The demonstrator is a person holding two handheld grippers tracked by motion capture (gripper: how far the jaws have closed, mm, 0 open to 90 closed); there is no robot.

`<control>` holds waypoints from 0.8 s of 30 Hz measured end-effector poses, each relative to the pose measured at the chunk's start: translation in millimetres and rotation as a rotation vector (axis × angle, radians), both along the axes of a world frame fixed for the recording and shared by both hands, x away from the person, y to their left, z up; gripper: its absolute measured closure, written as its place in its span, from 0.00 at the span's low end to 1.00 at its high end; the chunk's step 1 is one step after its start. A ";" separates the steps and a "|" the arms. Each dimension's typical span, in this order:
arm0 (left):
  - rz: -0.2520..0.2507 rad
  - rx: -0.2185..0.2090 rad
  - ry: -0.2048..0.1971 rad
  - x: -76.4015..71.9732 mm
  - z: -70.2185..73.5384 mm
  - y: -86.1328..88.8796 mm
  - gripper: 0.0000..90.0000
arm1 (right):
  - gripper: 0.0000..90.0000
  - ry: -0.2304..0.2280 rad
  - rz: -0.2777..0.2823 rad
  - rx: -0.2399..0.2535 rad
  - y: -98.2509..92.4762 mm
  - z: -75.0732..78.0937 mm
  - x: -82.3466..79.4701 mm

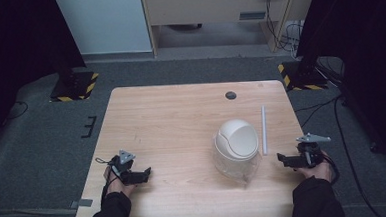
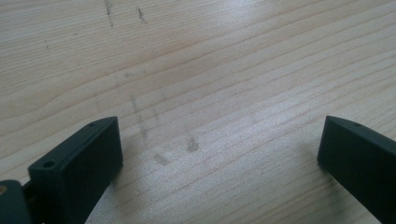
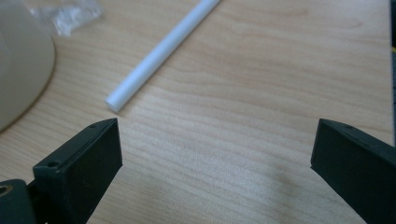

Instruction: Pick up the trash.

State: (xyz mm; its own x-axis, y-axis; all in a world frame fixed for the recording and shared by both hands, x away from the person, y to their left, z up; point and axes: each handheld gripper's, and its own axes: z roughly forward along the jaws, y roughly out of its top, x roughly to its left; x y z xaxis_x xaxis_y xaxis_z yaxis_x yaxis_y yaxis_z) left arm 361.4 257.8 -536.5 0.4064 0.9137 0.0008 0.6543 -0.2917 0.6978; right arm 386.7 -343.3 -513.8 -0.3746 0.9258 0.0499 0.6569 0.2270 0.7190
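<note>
High view: the left gripper (image 1: pixel 140 175) is held low near the table's (image 1: pixel 181 119) front left edge and the right gripper (image 1: pixel 284 160) at its right edge, both pointed inward, with a domed cream bin (image 1: pixel 236 145) in clear plastic wrap between them and a white tube (image 1: pixel 263 129) beyond the right jaws. Left gripper view: wide-parted jaws are seen over bare wood (image 2: pixel 210 84). Right gripper view: jaws are spread wide, the tube's (image 3: pixel 159 56) end just ahead of one jaw, the bin (image 3: pixel 21 65) beside it.
</note>
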 end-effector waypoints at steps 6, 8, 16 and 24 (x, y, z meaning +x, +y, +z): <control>0.000 -0.001 0.000 0.0 0.0 0.0 0.00 | 0.02 -0.076 0.000 0.044 1.8 12.3 -5.0; 0.000 -0.001 0.000 0.0 0.0 0.1 0.00 | 0.02 -0.100 -0.012 0.061 2.4 16.7 -6.3; -0.001 -0.004 0.000 0.0 0.0 0.4 0.00 | 0.02 -0.193 -0.035 0.128 3.5 35.9 -13.1; -0.002 -0.002 0.000 0.0 0.0 0.2 0.00 | 0.01 -0.280 -0.032 0.163 8.7 57.0 -16.5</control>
State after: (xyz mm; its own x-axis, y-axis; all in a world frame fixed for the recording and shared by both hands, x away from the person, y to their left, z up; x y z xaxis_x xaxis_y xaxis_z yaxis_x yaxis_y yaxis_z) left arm 361.4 258.0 -536.5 0.4080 0.9130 -0.0012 0.6539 -0.2913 0.6983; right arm 370.2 -334.6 -456.8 -0.3658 0.9256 0.0976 0.4332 0.0765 0.8980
